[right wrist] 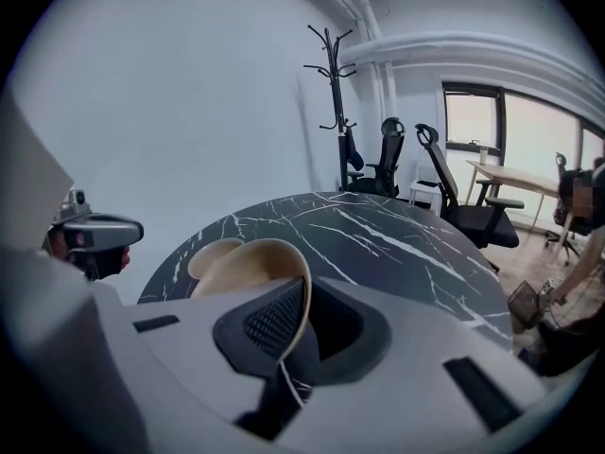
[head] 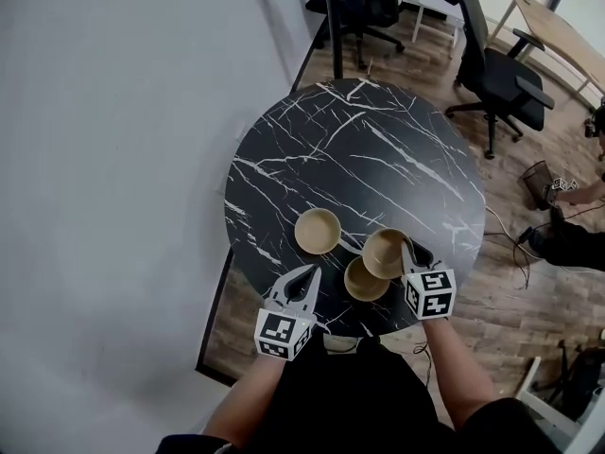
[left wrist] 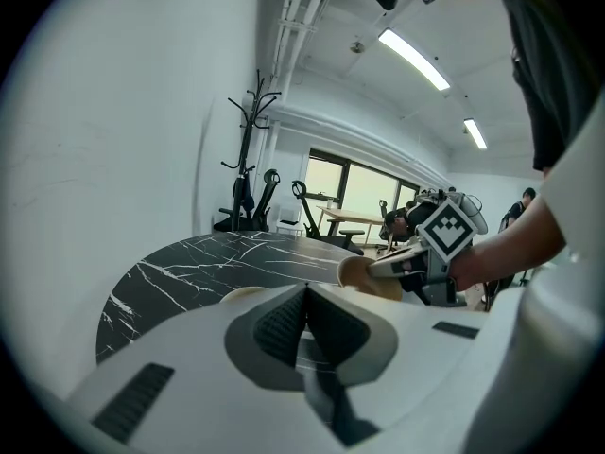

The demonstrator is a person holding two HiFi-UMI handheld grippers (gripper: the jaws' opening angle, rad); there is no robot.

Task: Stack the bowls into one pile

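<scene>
Three tan bowls are over a round black marble table [head: 378,159]. One bowl [head: 318,230] rests at the centre-left and a second [head: 364,281] sits near the front edge. The third bowl [head: 383,253] [right wrist: 250,256] hangs tilted just above the second, with my right gripper [head: 407,248] [right wrist: 301,296] shut on its rim. In the left gripper view this held bowl [left wrist: 359,274] shows at the right, the pinching right gripper [left wrist: 397,265] beside it. My left gripper [head: 310,274] [left wrist: 304,296] is shut and empty, hovering at the front edge, left of the bowls.
A grey wall runs along the table's left side. Black office chairs [head: 492,74], a coat stand [right wrist: 338,93] and a wooden desk [head: 558,31] stand beyond the table. A person's legs [head: 567,239] are on the floor at the right.
</scene>
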